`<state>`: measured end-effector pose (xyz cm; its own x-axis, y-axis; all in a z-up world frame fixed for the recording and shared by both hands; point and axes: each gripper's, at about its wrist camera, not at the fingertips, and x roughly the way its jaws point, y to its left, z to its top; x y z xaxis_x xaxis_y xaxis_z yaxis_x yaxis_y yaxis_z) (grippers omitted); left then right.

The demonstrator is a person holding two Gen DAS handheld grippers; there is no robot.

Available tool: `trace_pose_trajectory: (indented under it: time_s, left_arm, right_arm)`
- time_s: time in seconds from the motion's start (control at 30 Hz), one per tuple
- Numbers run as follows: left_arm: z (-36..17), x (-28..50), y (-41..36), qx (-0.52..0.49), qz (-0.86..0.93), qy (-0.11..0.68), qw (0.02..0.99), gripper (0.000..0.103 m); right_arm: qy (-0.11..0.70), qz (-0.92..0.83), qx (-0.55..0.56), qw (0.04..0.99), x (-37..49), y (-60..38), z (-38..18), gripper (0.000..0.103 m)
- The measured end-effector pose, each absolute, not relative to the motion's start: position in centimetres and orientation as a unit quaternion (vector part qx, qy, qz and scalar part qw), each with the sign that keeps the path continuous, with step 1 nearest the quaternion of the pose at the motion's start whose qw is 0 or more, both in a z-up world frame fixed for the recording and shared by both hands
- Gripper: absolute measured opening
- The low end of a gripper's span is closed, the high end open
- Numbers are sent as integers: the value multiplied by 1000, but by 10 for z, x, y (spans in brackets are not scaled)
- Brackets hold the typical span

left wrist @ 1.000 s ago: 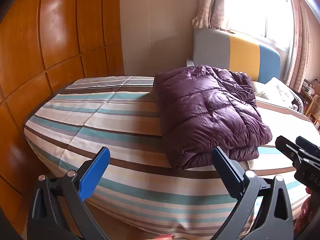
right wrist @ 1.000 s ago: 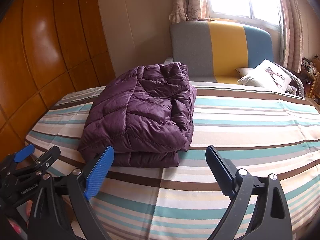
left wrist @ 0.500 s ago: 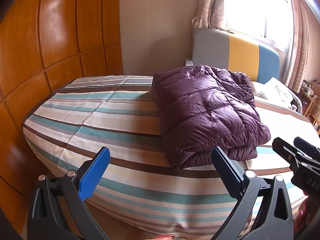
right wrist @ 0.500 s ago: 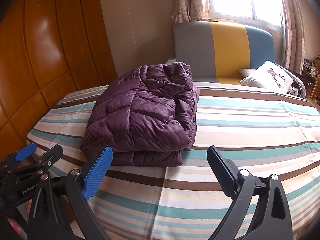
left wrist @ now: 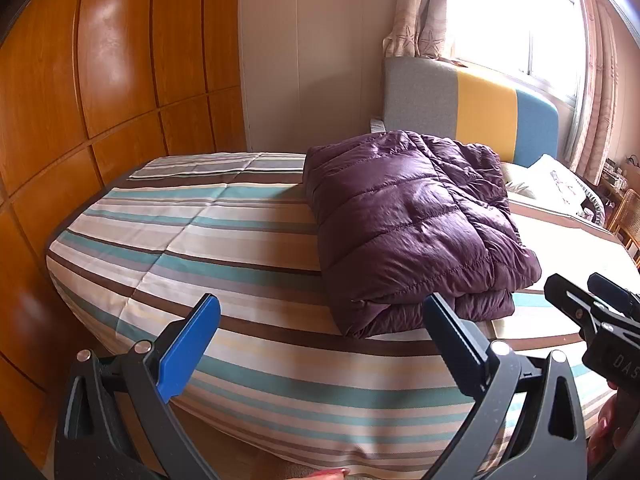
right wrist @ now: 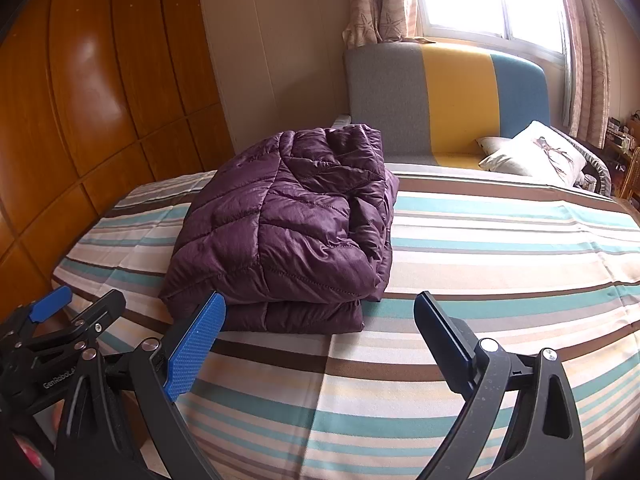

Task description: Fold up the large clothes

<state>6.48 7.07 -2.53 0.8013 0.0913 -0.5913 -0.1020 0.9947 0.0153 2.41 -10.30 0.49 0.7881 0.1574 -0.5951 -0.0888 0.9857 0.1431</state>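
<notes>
Nearest, the left gripper (left wrist: 320, 320) and the right gripper (right wrist: 320, 316) hang spread wide and empty over the near edge of the striped brown, teal and cream bedspread (right wrist: 480, 264). Just beyond their fingertips, untouched, lies the folded purple quilted down jacket (right wrist: 288, 224), its long axis running away toward the grey, yellow and blue padded headboard (right wrist: 444, 96), folded edge facing the grippers.

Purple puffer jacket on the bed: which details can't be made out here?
- Purple puffer jacket: sleeves and zipper tucked inside the folds, both views.
- Its lower layer: mostly covered by the top layer.
- Shelf clutter: too small, cut by the right wrist view's edge.
</notes>
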Motion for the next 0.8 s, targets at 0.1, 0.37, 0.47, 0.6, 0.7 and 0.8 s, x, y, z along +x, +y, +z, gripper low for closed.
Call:
trace_pose_trajectory:
  time_s: [0.1,0.37,0.47,0.6,0.7,0.8]
  left_arm:
    - [-25,64,70,-8,51,313,948,101]
    - [-26,64,68,-8,53,314,948,101]
    - [-26,64,69,-7,53,314,948,101]
    - [-26,64,68,-8,54,314,948,101]
    - [-27,64,69,-9,54,314,948,101]
    - [-27,64,68,-9,53,314,948,101]
  right_arm:
    - [321,66,56,943,24,-105,4,95]
    - [323,66,56,942,24,-105,4,95]
    - [322,66,56,943,24,-105,4,95]
    - [322,67,56,943,23,-105,4,95]
    - [323,67,57,942,23,-105,3,95]
    - [324,67,56,942,24,-105,3,95]
